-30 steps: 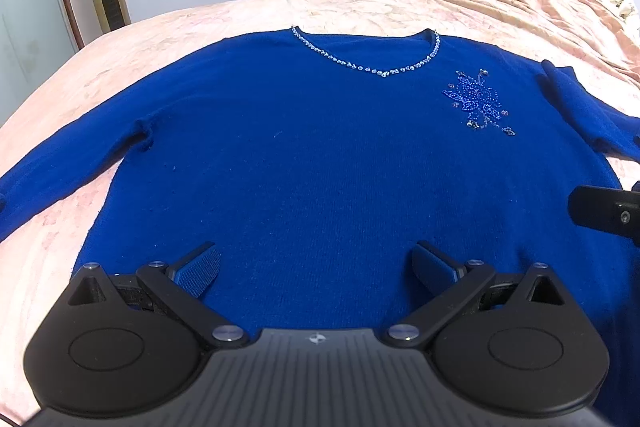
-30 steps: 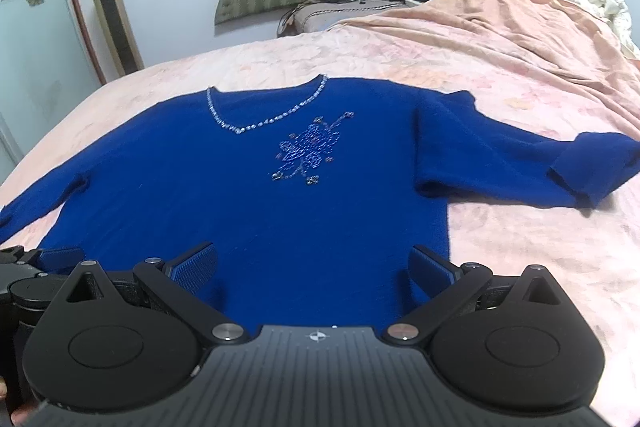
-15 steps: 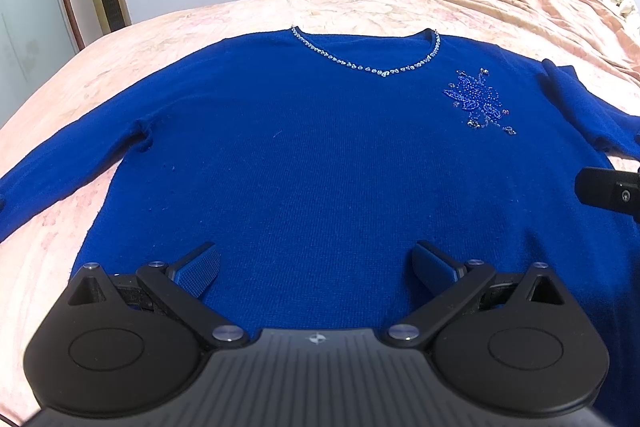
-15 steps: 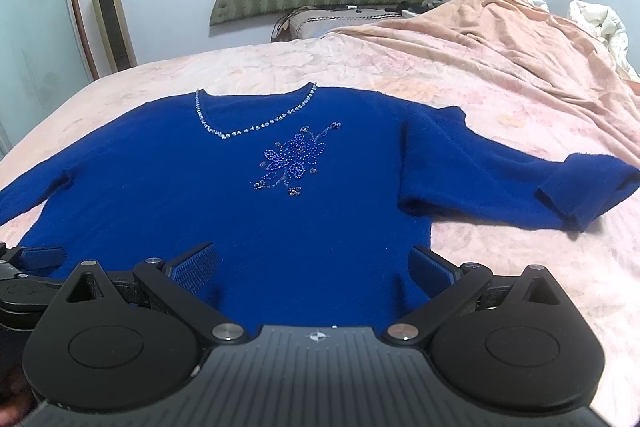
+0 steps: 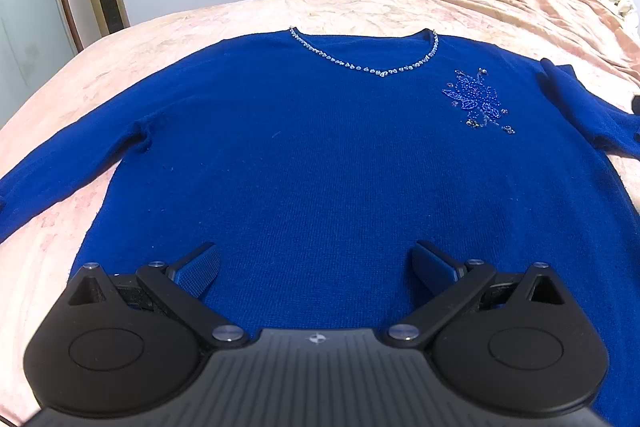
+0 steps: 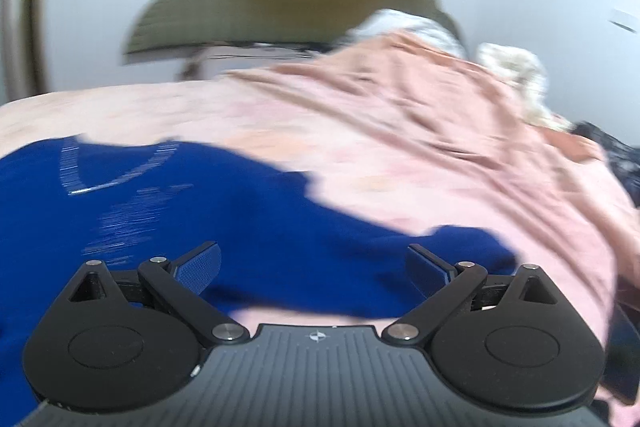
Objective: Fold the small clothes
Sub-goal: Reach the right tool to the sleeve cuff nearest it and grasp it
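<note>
Blue sweater (image 5: 320, 155) lies flat ahead of the spread, empty left gripper (image 5: 316, 267); only the blurred right view shows right gripper (image 6: 314, 265) closing, seemingly over a sleeve (image 6: 420, 251), clamping nothing

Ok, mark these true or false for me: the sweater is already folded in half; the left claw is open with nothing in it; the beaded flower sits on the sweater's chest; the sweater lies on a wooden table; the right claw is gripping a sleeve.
1. The sweater is already folded in half. False: it lies spread flat, sleeves out.
2. The left claw is open and empty. True.
3. A beaded flower sits on the chest, below the beaded neckline. True.
4. The sweater lies on a wooden table. False: it lies on a pink bedspread.
5. The right claw grips a sleeve. False: its jaws are closing slightly but hold nothing; the sleeve lies beyond them.
</note>
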Demonstrator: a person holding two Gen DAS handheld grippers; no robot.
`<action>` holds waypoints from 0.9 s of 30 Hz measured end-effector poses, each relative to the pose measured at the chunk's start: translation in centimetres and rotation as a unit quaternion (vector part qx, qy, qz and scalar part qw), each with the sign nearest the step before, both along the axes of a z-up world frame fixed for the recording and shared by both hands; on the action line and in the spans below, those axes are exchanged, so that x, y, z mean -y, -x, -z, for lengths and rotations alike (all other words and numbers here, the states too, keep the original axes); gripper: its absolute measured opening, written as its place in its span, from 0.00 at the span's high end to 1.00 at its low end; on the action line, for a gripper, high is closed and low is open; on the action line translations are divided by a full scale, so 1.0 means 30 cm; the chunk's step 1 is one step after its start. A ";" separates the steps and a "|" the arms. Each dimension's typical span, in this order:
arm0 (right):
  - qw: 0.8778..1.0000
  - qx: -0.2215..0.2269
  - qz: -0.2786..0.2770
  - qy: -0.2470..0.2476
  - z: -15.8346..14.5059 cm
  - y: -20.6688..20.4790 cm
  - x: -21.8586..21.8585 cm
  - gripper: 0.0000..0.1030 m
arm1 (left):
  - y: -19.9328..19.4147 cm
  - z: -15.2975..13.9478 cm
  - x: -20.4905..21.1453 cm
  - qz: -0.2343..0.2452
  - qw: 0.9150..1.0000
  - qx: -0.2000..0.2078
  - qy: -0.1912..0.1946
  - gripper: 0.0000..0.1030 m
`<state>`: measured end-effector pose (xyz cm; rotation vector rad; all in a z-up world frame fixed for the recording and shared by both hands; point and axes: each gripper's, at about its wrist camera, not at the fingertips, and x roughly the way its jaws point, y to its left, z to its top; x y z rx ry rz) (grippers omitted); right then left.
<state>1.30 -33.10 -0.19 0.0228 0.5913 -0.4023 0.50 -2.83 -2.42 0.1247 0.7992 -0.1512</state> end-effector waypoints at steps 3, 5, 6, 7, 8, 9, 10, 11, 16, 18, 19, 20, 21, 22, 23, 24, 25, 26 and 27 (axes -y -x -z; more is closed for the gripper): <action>0.999 -0.036 0.033 0.004 0.055 -0.037 0.138 0.08 | 0.002 0.000 0.000 0.001 1.000 0.000 0.001 0.00; 0.997 -0.067 0.049 -0.001 0.104 -0.059 0.210 0.14 | 0.003 0.000 0.000 0.001 1.000 0.001 0.002 0.00; 0.995 -0.076 0.061 -0.003 0.126 -0.066 0.245 0.16 | 0.003 0.000 -0.001 0.002 1.000 0.002 0.002 0.00; 0.994 -0.081 0.079 -0.001 0.142 -0.067 0.275 0.16 | 0.005 0.000 -0.001 0.003 1.000 0.002 0.002 0.00; 0.991 -0.076 0.114 0.009 0.138 -0.052 0.311 0.16 | 0.006 0.000 -0.002 0.003 1.000 0.002 0.003 0.00; 0.986 -0.060 0.153 0.018 0.126 -0.037 0.347 0.16 | 0.006 0.000 -0.002 0.004 1.000 0.002 0.003 0.00; 0.980 -0.033 0.195 0.025 0.106 -0.011 0.381 0.14 | 0.005 0.001 -0.002 0.005 1.000 0.002 0.003 0.00; 0.974 -0.007 0.224 0.028 0.085 0.015 0.408 0.13 | 0.005 0.001 -0.003 0.005 1.000 0.003 0.005 0.00; 0.956 0.048 0.286 0.037 0.011 0.086 0.482 0.09 | 0.003 0.004 -0.003 0.005 1.000 0.004 0.007 0.00; 0.960 0.063 0.274 0.015 -0.007 0.115 0.482 0.06 | 0.002 0.005 -0.004 0.005 1.000 0.004 0.007 0.00; 0.964 0.066 0.256 -0.015 -0.014 0.117 0.481 0.05 | 0.001 0.005 -0.003 0.006 1.000 0.005 0.008 0.00; 0.970 0.069 0.224 -0.067 -0.011 0.129 0.478 0.05 | 0.001 0.005 -0.003 0.006 1.000 0.005 0.008 0.00; 0.973 0.065 0.189 -0.114 -0.009 0.128 0.469 0.05 | 0.000 0.005 -0.003 0.006 1.000 0.005 0.008 0.00; 0.976 0.048 0.138 -0.161 0.007 0.115 0.460 0.05 | 0.000 0.007 -0.003 0.006 1.000 0.005 0.009 0.00; 0.976 0.030 0.093 -0.194 0.024 0.094 0.439 0.05 | -0.001 0.008 -0.003 0.006 1.000 0.006 0.010 0.00; 0.971 0.014 0.043 -0.235 0.050 0.069 0.423 0.05 | -0.001 0.008 -0.002 0.006 1.000 0.007 0.010 0.00; 0.962 0.001 0.006 -0.274 0.077 0.041 0.414 0.05 | -0.001 0.009 -0.002 0.005 1.000 0.007 0.010 0.00; 0.952 -0.007 -0.017 -0.306 0.102 0.015 0.411 0.05 | -0.001 0.009 -0.001 0.005 1.000 0.007 0.010 0.00; 0.944 -0.011 -0.024 -0.329 0.126 -0.012 0.416 0.05 | -0.001 0.008 -0.001 0.006 1.000 0.007 0.010 0.00</action>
